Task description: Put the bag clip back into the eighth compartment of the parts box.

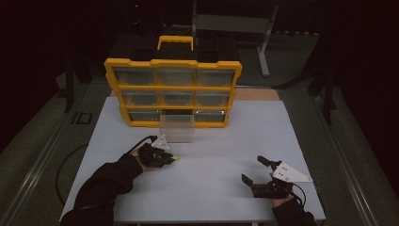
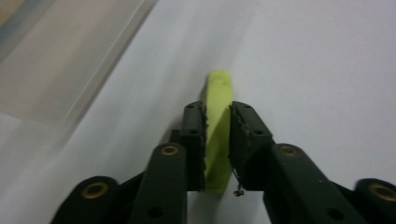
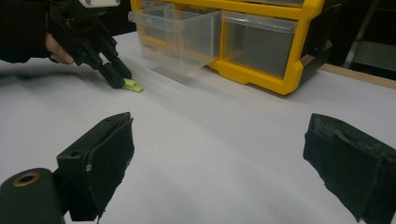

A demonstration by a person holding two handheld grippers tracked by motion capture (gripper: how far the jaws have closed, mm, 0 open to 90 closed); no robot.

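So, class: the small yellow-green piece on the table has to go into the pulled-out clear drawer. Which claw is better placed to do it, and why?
The left claw: its jaws are already shut on the yellow-green piece, right beside the open clear drawer. The right claw sits open and empty, farther from the drawer.

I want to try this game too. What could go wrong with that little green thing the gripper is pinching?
1. The left gripper holds the green piece by its thin sides, so it may twist or slip out when lifted.
2. The clear drawer sticks out of the yellow organizer close by, so the hand might bump it.
3. The right gripper is open and far off, so it probably could not catch a drop.
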